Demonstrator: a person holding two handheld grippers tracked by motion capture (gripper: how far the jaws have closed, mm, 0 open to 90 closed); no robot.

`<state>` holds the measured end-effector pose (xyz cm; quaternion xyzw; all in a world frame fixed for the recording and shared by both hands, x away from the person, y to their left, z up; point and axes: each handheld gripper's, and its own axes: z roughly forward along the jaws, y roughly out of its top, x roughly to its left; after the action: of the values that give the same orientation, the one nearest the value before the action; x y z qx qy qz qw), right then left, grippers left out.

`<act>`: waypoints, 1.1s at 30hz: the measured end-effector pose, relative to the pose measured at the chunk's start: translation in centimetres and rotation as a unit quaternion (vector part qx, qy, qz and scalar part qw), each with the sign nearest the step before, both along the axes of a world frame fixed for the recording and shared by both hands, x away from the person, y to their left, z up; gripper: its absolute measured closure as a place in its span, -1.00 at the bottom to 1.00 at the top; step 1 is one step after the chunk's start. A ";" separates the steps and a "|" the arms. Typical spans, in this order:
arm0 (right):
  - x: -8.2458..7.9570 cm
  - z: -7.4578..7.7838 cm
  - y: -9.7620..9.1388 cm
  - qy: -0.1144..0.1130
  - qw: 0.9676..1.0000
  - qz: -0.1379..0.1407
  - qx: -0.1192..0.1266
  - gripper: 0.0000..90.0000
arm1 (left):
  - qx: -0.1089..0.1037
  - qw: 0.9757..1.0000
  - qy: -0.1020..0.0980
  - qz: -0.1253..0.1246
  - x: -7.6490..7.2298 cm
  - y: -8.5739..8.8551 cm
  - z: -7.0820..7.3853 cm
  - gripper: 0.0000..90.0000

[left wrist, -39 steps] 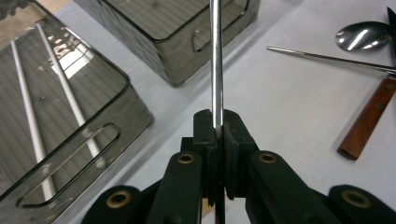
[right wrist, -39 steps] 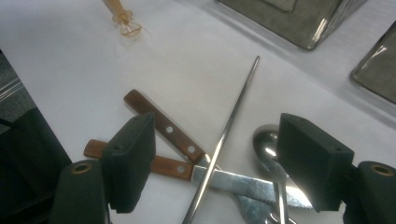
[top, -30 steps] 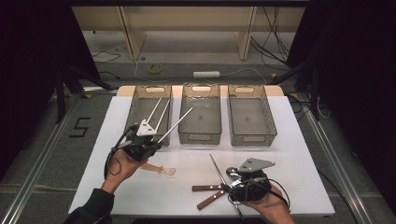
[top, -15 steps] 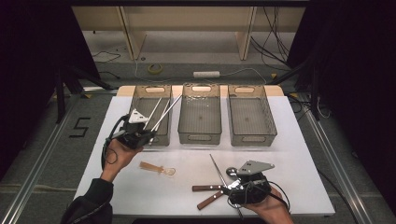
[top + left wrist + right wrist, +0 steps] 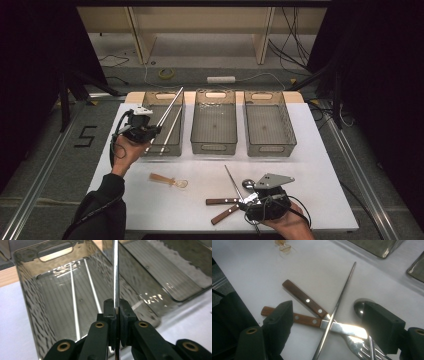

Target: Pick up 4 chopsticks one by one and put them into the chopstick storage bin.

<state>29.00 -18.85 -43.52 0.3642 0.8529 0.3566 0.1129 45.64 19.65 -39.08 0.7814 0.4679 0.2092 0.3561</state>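
Clearly the left gripper [image 5: 150, 131] is clenched on 1 steel chopstick [image 5: 115, 270], pinched low on its shaft so that most of its length sticks up and out over the left bin [image 5: 150, 150]; 2 more chopsticks [image 5: 73, 297] already lie on that bin's floor. The right gripper [image 5: 327, 325] hangs with its jaws spread wide over the utensil pile near the table's front edge, gripping nothing, with another chopstick [image 5: 337, 307], 2 wooden-handled knives [image 5: 304, 300], a spoon [image 5: 359, 305] and a fork [image 5: 359, 346] crossed beneath it. Risk lies in the long overhang: if the grip lets go while the stick is this steeply tilted, its far tip may strike the bin's rim and flip out onto the table [image 5: 325, 170]. A thin round shaft could also swivel between the pads [image 5: 110, 310] before release.
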 end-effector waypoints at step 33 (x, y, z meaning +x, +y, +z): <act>-0.2 -0.2 0.2 0.006 1.000 0.012 0.001 -0.40 | 0.028 0.997 0.029 0.066 5.9 0.9 -2.4 0.88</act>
<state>28.84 -18.60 -43.67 0.3565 0.8572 0.3571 0.1033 51.52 20.53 -41.46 0.7639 0.5228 0.2223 0.3060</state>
